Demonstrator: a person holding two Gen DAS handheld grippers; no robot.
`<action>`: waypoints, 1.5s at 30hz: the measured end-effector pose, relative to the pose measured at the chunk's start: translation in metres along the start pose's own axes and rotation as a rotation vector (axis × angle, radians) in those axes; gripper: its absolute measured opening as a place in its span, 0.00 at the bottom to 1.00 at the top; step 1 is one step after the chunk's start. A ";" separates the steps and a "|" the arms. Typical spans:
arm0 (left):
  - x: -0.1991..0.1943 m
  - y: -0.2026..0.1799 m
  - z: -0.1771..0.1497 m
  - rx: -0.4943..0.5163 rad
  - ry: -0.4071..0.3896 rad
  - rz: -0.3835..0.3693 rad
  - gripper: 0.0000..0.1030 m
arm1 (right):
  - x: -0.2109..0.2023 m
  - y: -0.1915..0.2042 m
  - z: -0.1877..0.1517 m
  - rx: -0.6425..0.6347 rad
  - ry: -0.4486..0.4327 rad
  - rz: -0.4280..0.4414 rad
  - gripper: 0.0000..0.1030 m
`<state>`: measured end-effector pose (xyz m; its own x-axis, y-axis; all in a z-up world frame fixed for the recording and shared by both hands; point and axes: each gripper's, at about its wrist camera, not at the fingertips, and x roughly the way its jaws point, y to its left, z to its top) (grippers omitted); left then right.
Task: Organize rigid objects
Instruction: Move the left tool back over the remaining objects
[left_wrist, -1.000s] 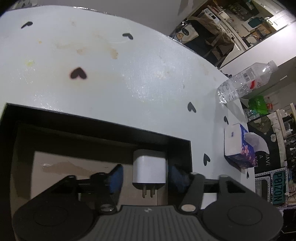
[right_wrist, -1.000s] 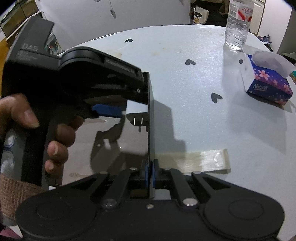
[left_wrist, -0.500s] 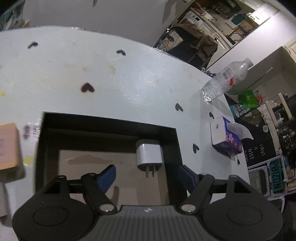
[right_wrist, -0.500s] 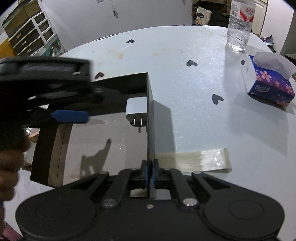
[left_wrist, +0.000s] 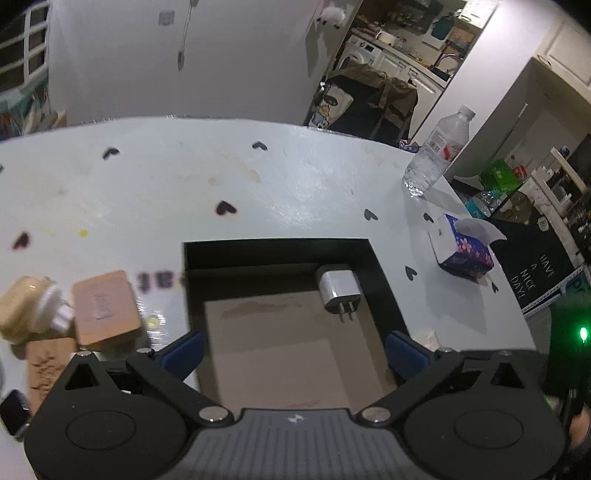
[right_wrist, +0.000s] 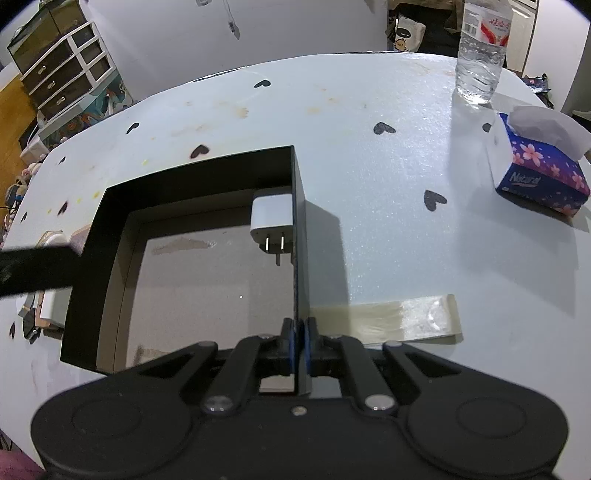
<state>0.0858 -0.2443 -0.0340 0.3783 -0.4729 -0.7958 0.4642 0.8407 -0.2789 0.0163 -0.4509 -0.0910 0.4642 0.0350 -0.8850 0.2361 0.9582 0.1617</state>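
A black open box (left_wrist: 277, 245) lies on the white table with a white plug charger (left_wrist: 339, 286) flat in its far right corner, prongs toward me. My left gripper (left_wrist: 293, 350) hovers above the box's near side; its jaws are opening wide and hold nothing. Left of the box lie a pink flat case (left_wrist: 105, 308), a beige piece (left_wrist: 22, 310) and a brown block (left_wrist: 48, 362). In the right wrist view my right gripper (right_wrist: 300, 332) is shut on the box's (right_wrist: 199, 173) right wall, with the charger (right_wrist: 272, 216) beyond it.
A water bottle (right_wrist: 480, 51) stands at the far right table edge, with a purple tissue box (right_wrist: 539, 173) nearer. A strip of clear tape (right_wrist: 406, 314) is stuck to the table right of the box. A cluttered room lies beyond the table's right edge.
The left gripper has drawn back and up from the charger while its jaws spread wide. The charger stays in the box corner. The right gripper keeps its hold, unmoved.
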 end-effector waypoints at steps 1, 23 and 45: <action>-0.004 0.002 -0.003 0.012 -0.009 0.012 1.00 | 0.000 0.000 0.000 -0.001 -0.001 -0.002 0.05; -0.070 0.104 -0.063 -0.164 -0.126 0.237 1.00 | 0.000 0.001 0.000 0.004 -0.004 -0.008 0.05; -0.004 0.105 -0.051 -0.143 -0.043 0.264 0.54 | 0.000 0.001 -0.001 0.014 -0.006 -0.010 0.05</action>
<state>0.0924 -0.1403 -0.0877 0.5061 -0.2409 -0.8281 0.2289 0.9633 -0.1404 0.0161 -0.4498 -0.0913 0.4671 0.0233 -0.8839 0.2530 0.9543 0.1589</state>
